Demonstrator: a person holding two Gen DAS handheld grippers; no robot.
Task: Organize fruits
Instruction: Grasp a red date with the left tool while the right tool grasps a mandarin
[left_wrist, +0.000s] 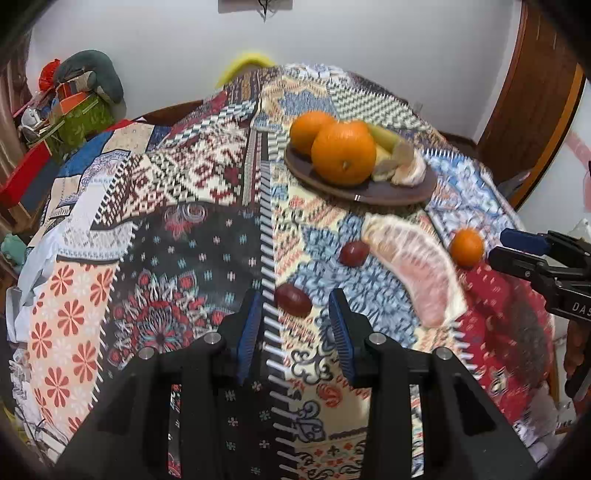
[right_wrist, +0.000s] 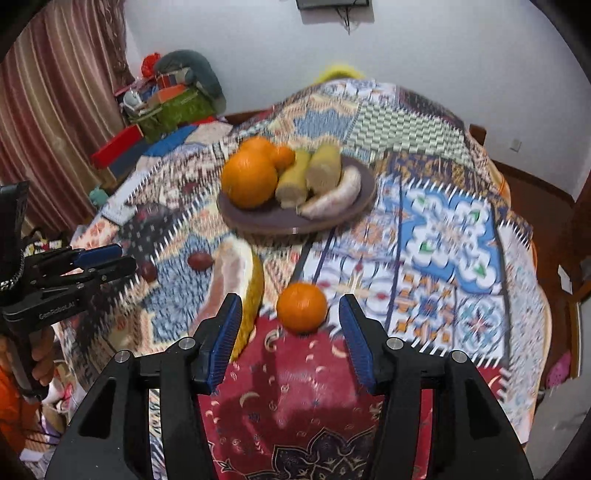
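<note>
White walls, striped curtain at one side, clutter piled in the far corner; most of the rm is taken by a round table (left_wrist: 177, 177) under a busy patchwork cloth. On it, toward the far side, sits a dark oval plate (right_wrist: 266, 218) w/ two big oranges (left_wrist: 343, 153), pale banana-like pieces and a peeled segment already on it. Nearer, loose on the cloth: a large pomelo wedge (left_wrist: 417, 269), just beside it a small tangerine (right_wrist: 301, 307), then two little dark-red fruits, prob. dates, one further out (left_wrist: 354, 253) and one close in (left_wrist: 293, 300).

Left gripper (left_wrist: 297, 325) has its tongs apart, nothing clamped; the near date lies just ahead of the tips, roughly btwn them. Right gripper (right_wrist: 291, 325) also apart and empty, tangerine centred just beyond its tips, pomelo wedge crowding the left finger.

Judging by this, both hands are on approach, pre-grasp: several fruits are on the plate, four are left loose. Next move prob. calls for lowering each pair around its fruit, closing gently (round, will roll; the date is small), and on the right keeping clear of the wedge, then carrying to the plate.
</note>
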